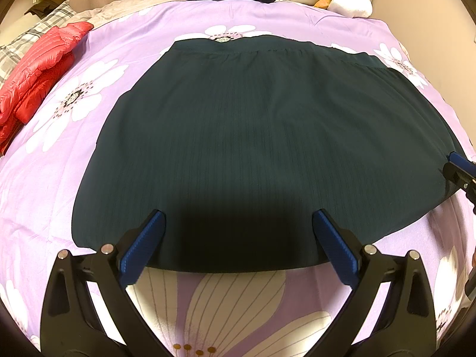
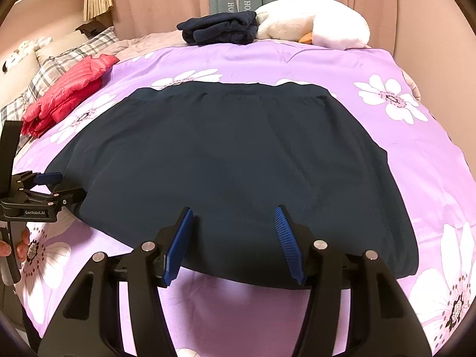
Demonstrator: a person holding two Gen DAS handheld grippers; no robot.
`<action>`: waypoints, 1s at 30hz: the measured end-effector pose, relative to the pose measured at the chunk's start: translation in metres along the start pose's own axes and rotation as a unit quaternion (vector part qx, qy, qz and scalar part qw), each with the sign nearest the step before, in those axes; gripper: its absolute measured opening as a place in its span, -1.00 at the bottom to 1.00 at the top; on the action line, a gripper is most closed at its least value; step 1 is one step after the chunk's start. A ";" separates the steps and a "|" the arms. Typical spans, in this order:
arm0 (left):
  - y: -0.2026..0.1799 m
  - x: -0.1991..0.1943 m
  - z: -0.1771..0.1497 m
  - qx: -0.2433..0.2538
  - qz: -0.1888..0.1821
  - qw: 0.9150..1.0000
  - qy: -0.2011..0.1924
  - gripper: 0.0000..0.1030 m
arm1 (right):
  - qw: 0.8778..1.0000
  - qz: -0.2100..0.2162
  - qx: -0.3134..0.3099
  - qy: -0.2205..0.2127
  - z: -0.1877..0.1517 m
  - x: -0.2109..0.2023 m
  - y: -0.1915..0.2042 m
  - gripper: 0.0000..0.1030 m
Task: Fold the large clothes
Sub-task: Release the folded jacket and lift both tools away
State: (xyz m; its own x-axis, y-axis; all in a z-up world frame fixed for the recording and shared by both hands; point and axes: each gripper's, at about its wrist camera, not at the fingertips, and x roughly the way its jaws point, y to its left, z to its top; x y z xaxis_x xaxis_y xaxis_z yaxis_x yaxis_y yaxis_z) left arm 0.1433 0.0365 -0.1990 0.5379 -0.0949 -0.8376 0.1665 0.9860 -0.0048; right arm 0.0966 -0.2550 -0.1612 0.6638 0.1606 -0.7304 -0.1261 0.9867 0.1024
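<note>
A dark teal skirt (image 1: 253,136) lay spread flat on the bed's purple flowered duvet (image 1: 89,95), waistband at the far side, hem toward both cameras, w/ faint vertical ribbing visible in the left wrist view. The left gripper (image 1: 238,247) hovered over the near hem, jaws released & wide apart, blue pads either side of a shadowed patch of fabric; nothing pinched btwn them. The right gripper (image 2: 235,244) was also over the near hem, further along toward the skirt's right part, jaws apart at a moderate gap, pads not pressing on the cloth as far as could be seen. In the right wrist view the left gripper (image 2: 49,189) showed at the left edge, at the skirt's left hem corner, w/ a person's fingers (image 2: 22,244) on its handle. In the left wrist view one blue-tipped finger of the right gripper (image 1: 459,166) poked in at the right edge, by the skirt's right side. Off to the left of the skirt a folded red puffer jacket (image 1: 38,74) sat on the duvet edge, next to a plaid pillow (image 2: 68,56). At the far end of the bed: a folded navy garment (image 2: 220,28), and just beside it a white plush toy (image 2: 315,28) w/ an orange bit. Pink curtains (image 2: 166,0) hung behind.
</note>
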 end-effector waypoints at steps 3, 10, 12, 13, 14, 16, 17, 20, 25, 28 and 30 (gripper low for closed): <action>0.000 0.000 0.000 0.000 0.000 1.000 0.000 0.96 | 1.000 0.000 0.010 -0.003 0.000 -0.002 -0.006 0.12; 0.001 0.000 -0.001 0.000 0.001 1.000 0.000 0.96 | 0.999 -0.012 0.031 -0.008 -0.001 -0.008 -0.021 0.12; 0.000 0.000 0.000 0.000 0.001 1.000 0.000 0.96 | 0.999 -0.030 0.038 -0.001 -0.003 -0.007 -0.028 0.12; 0.000 0.000 0.000 0.001 0.001 1.000 0.000 0.96 | 0.998 -0.030 0.046 0.001 -0.005 -0.008 -0.033 0.12; 0.001 0.000 -0.001 0.001 0.001 1.000 0.000 0.96 | 0.998 -0.025 0.059 0.000 -0.007 -0.009 -0.040 0.13; 0.002 -0.001 -0.001 0.001 0.002 1.000 0.000 0.96 | 0.997 -0.023 0.080 -0.001 -0.010 -0.011 -0.051 0.14; 0.004 -0.001 -0.001 0.001 0.002 1.000 0.001 0.96 | 0.996 -0.022 0.086 -0.001 -0.011 -0.011 -0.054 0.15; 0.004 -0.002 -0.002 0.000 0.003 1.000 0.001 0.96 | 0.994 -0.021 0.103 -0.003 -0.014 -0.013 -0.063 0.19; 0.006 -0.014 -0.006 -0.007 0.031 0.999 0.007 0.96 | 0.992 -0.034 0.121 -0.005 -0.016 -0.017 -0.073 0.21; 0.004 -0.037 -0.006 0.001 0.055 0.998 0.003 0.96 | 0.989 -0.078 0.122 0.008 -0.013 -0.029 -0.074 0.25; 0.000 -0.070 -0.001 0.006 0.059 0.998 -0.012 0.96 | 0.992 -0.079 0.102 0.004 -0.006 -0.049 -0.062 0.51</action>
State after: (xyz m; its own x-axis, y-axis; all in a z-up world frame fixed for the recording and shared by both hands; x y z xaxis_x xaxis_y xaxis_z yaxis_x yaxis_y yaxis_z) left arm 0.1052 0.0437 -0.1407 0.5740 0.0188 -0.8186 0.1108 0.9888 0.1004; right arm 0.0677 -0.3240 -0.1357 0.6575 0.0042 -0.7535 0.1319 0.9839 0.1206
